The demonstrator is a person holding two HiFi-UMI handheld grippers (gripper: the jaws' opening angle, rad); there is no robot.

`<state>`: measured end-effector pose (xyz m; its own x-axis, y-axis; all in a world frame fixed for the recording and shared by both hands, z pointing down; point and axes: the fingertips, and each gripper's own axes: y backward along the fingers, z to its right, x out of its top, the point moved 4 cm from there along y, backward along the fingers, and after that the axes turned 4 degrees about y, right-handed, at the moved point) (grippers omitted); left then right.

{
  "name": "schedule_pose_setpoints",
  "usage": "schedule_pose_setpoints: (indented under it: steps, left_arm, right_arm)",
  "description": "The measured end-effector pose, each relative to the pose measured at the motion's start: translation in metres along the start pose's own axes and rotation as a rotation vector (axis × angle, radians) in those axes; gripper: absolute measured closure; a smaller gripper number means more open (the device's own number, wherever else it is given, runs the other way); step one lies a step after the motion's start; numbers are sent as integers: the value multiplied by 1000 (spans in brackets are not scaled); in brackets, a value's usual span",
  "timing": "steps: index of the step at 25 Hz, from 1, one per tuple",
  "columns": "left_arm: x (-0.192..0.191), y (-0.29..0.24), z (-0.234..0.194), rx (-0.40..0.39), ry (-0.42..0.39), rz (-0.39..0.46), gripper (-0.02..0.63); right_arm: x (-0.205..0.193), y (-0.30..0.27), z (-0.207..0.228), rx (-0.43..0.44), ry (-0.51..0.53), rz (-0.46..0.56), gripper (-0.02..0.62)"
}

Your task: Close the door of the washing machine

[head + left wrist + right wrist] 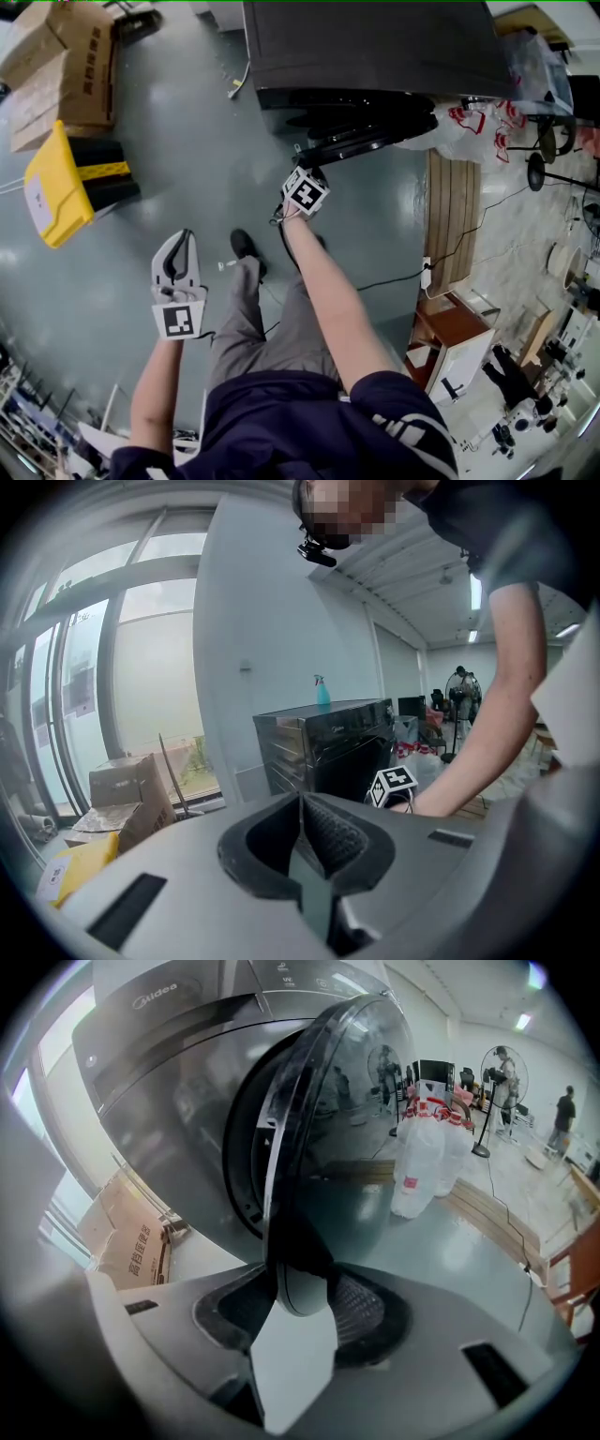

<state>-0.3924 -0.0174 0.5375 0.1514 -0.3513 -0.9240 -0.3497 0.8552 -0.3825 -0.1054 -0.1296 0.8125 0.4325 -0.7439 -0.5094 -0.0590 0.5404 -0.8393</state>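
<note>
On the right gripper (298,1314) I read the fingers (364,1309) as spread wide, with the lower rim of the door (342,1119) standing between them. The ribbed pad on the right shows bare beside the rim, so I do not count this as a clamp. From the fingers the door runs up and away, nearly edge-on to the right gripper view. It is round, with a dark rim and a smoked, see-through bowl that mirrors the room. It stands swung partly out from the front of the washing machine (169,1063), leaving the dark round opening in sight behind it. The machine is dark grey, with a brand print at the top left of its panel. In the head view this gripper sits at the door's edge, just below the machine's flat top, at the end of the person's outstretched right arm (337,300). On the left gripper (305,829) the fingers (330,834) are pressed together with nothing between them. It is well apart from the door, low on the left above the grey floor (178,141). A blue spray bottle (322,690) stands on the machine's top. Clear plastic bottles (424,1152) with red labels stand on the floor right of the door. Cardboard boxes (61,66) lie far left.
</note>
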Motion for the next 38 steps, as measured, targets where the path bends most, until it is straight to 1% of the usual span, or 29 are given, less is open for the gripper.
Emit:
schedule_pose_setpoints:
  steps: [5,10,14,20,25,29,34,38]
  left_arm:
    - [-5,-1,-5,8,5,-15,572]
    - [-4,-4,-9,15,5,-13,572]
    - [-4,-6,-15,22,2,-7,572]
    - [-7,-7,-21,36,14,-20,572]
    - [-8,-9,-24,36,2,-16,572]
    - [-11,-9,-24,39,6,-27,572]
    - [-14,-9,-25,40,4,-33,572]
    - [-18,-10,-24,42,8,-44,572]
  right_arm:
    - [13,-4,-9,-7,-9,11,402]
    - [17,-14,-19,15,-43,-3,399]
    - [30,-17,-27,2,-38,7,394]
    - [37,-25,-34,13,-47,8,388]
    - [46,-29,-40,21,-45,14,380]
    - [49,-33,-46,59,-13,15,380]
    - [56,-34,-54,111,80,52,387]
    - [55,-34,-53,152,116,71,388]
